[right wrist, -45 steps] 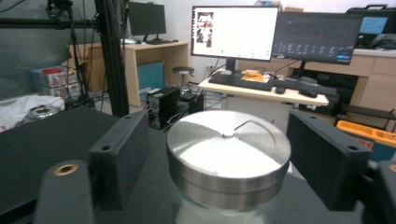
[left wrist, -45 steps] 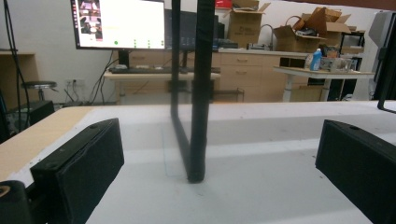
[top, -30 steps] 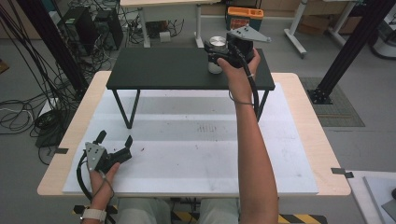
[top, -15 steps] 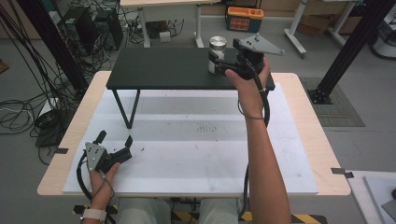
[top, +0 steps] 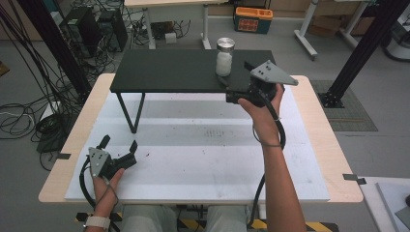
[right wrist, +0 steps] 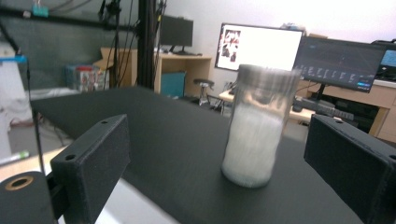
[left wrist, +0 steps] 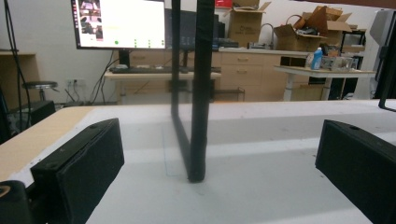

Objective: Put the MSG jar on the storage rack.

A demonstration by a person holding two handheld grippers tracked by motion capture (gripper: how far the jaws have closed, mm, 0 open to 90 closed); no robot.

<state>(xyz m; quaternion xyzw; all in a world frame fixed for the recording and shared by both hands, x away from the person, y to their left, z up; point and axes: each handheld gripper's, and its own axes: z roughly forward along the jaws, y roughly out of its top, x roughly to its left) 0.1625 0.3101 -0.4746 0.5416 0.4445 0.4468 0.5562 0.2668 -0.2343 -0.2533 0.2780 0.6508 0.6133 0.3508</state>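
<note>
**Ana:** While the jar (top: 225, 57) stands upright on the black raised shelf (top: 169, 72), where is the right gripper (top: 237, 84)?

**Ben:** Just beside it, on the side nearer the person, at the shelf's front edge. Its jaws have just been opening, and they are now spread wide and released. In the right gripper view the jar (right wrist: 259, 123) sits ahead in the gap between the two black jaws, touching neither.

**Ana:** What does the jar look like?

**Ben:** Clear glass, filled with something white, with a silver metal lid. It stands toward the right part of the shelf, which itself stands on the table (top: 203, 159) on thin black legs.

**Ana:** And the left gripper (top: 118, 145)?

**Ben:** It rests low at the near left corner of the table, held in the left hand (top: 104, 181), well apart from the jar. Its jaws are also released and hold nothing. In the left gripper view they frame one of the shelf's legs (left wrist: 196, 116), which stands some way ahead on the white table surface.

**Ana:** Is the right hand (top: 263, 113) touching the shelf?

**Ben:** That cannot be told; the gripper body overlaps the shelf's edge from above.
</note>
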